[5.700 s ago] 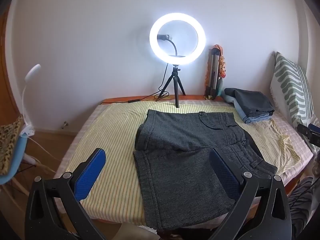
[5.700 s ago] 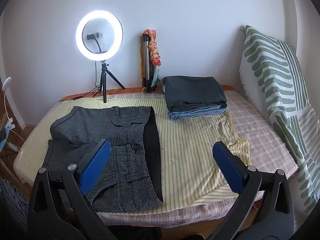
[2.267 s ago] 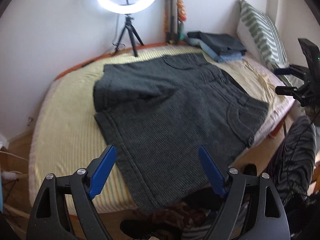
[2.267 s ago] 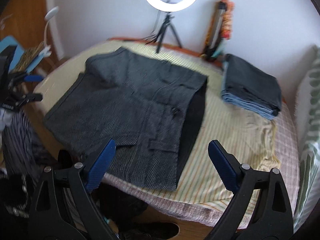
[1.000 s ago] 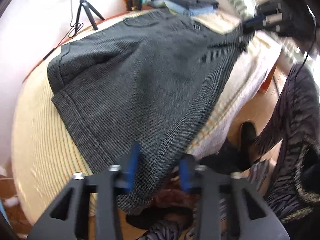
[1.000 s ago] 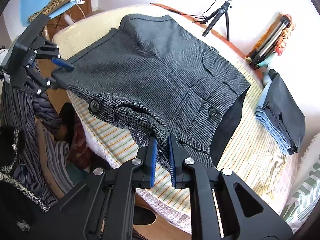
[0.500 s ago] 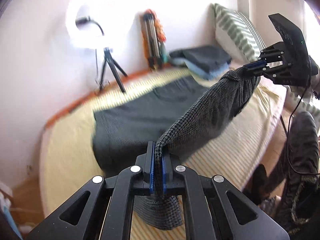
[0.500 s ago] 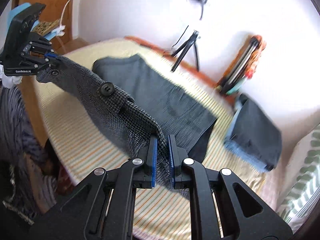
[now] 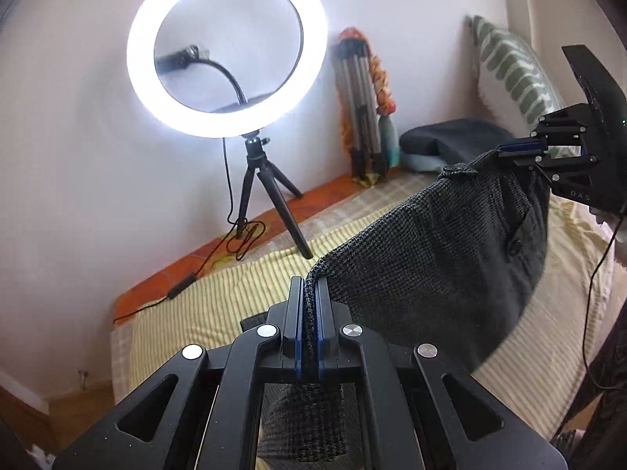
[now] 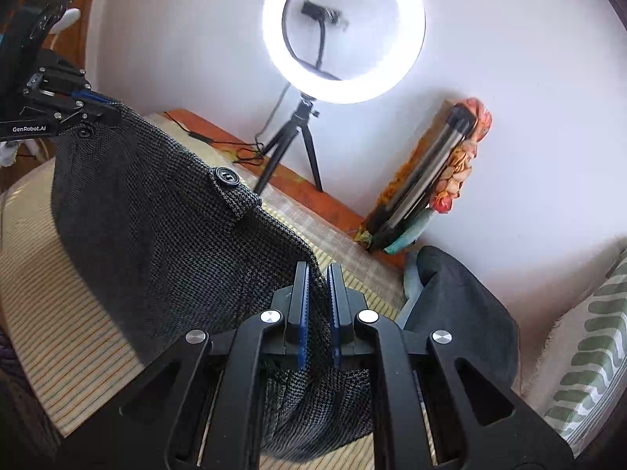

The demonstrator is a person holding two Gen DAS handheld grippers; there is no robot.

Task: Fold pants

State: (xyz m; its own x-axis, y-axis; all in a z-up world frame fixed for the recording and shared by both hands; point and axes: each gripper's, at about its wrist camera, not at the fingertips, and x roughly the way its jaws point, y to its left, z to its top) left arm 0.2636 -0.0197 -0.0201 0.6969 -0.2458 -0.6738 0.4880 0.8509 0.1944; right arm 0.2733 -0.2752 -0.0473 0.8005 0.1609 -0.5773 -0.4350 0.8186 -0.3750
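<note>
The dark grey checked pants hang stretched in the air between my two grippers, above the striped yellow bed cover. My left gripper is shut on one corner of the pants. My right gripper is shut on the other corner, near the button of the waistband. The right gripper also shows in the left wrist view, and the left gripper in the right wrist view. The lower part of the pants droops toward the bed.
A lit ring light on a small tripod stands at the bed's far edge, its cable trailing left. A folded tripod with an orange cloth, a stack of folded clothes and a green patterned pillow lie to the right.
Both grippers closed on the pants' near edge a second ago, lifted it off the bed and carried it up and toward the far wall. Now it hangs higher.
</note>
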